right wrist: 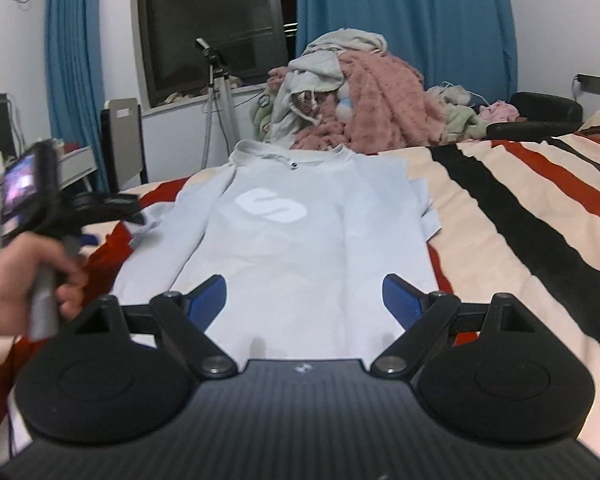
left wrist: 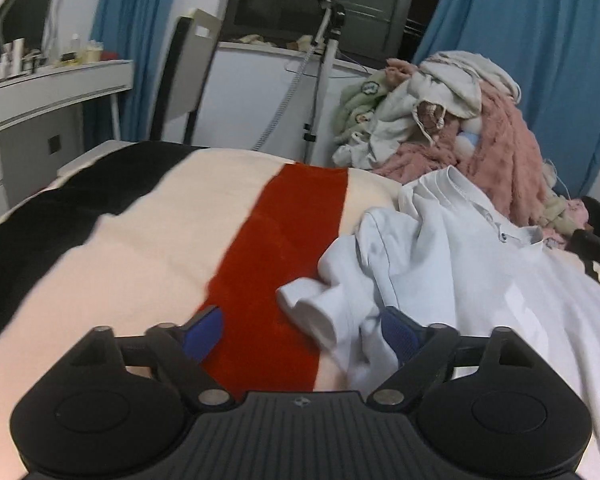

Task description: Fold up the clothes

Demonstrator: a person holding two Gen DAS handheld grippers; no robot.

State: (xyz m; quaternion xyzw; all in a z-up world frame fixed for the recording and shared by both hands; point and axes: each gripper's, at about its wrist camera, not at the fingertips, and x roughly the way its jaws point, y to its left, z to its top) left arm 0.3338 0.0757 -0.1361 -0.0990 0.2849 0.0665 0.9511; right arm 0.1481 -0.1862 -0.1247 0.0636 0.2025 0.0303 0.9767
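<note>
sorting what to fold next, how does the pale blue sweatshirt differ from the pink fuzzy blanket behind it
The pale blue sweatshirt lies spread flat on the striped bedspread, chest logo up; the pink fuzzy blanket is heaped in the clothes pile. The sweatshirt looks smooth, the blanket shaggy. The sweatshirt lies near the right gripper; the blanket sits farther back. Both are unfolded.

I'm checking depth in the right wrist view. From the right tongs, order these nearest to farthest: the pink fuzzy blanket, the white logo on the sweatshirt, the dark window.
1. White logo: on the sweatshirt's chest, straight ahead of the right tongs.
2. Pink fuzzy blanket: in the laundry pile past the collar, ahead and right.
3. Dark window: on the back wall, upper left.
</note>
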